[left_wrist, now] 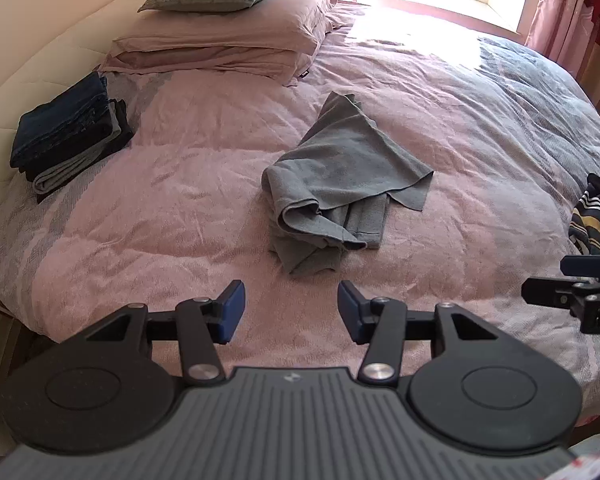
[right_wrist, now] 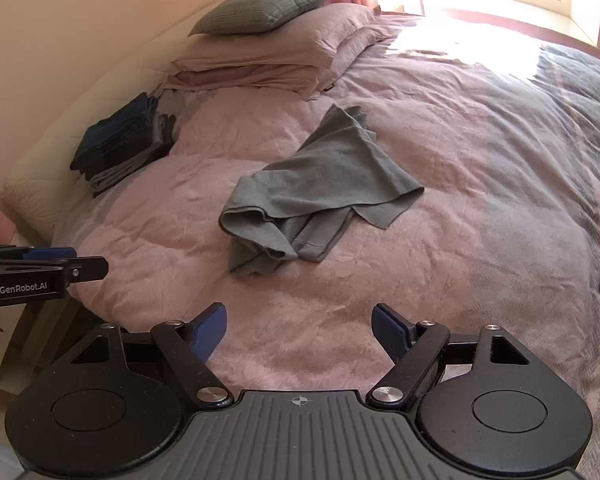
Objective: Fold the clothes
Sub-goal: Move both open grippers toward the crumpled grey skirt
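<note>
A crumpled grey garment (left_wrist: 340,184) (right_wrist: 316,200) lies loose in the middle of the pink bedspread (left_wrist: 172,216) (right_wrist: 480,200). My left gripper (left_wrist: 291,304) hovers short of its near edge, open, with nothing between the blue pads. My right gripper (right_wrist: 299,330) also hangs short of the garment, open and empty. Each gripper shows at the side of the other's view: the right gripper (left_wrist: 576,284) at the right edge, the left gripper (right_wrist: 60,268) at the left edge.
A stack of folded dark clothes (left_wrist: 72,132) (right_wrist: 124,144) sits at the back left by the headboard. Pillows (left_wrist: 220,36) (right_wrist: 272,40) are piled behind it. A striped garment (left_wrist: 594,216) lies at the right edge. The bed's near-left edge drops to the floor.
</note>
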{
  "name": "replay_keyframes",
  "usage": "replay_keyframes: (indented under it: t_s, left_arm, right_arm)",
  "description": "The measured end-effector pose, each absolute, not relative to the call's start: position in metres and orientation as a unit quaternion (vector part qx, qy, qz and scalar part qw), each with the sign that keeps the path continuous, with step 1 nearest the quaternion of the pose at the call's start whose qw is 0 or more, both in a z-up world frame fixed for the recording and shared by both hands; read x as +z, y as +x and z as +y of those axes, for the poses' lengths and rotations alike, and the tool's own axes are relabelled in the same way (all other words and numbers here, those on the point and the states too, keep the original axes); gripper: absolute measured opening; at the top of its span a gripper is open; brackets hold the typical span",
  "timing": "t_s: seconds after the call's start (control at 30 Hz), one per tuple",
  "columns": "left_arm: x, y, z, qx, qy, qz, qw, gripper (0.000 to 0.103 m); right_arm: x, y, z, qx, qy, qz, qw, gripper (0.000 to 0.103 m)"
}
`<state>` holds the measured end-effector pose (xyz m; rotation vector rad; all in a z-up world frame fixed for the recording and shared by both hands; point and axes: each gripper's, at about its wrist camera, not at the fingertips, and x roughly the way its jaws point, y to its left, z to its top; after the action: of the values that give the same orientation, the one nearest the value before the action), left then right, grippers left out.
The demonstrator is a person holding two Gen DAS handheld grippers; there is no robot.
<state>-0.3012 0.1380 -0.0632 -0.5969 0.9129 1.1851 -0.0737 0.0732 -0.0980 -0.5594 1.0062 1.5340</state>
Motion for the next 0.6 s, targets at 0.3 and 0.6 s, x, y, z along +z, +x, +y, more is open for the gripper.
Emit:
replay_keyframes:
  t_s: [0.3,0.6]
  left_arm:
    - [-0.091,-0.330,0.226,0.469,-0.241,0.455,0.717,0.050]
    - [-0.146,-0.324,0.328,0.310,-0.151,0.534,0.772,0.061]
  right_arm:
    - [-0.124,-0.069,0.118,0.573,-0.170,0.506,0.622,0.077]
    - [-0.170,-0.067,0.117,0.323,-0.024,0.623,0.712,0.077]
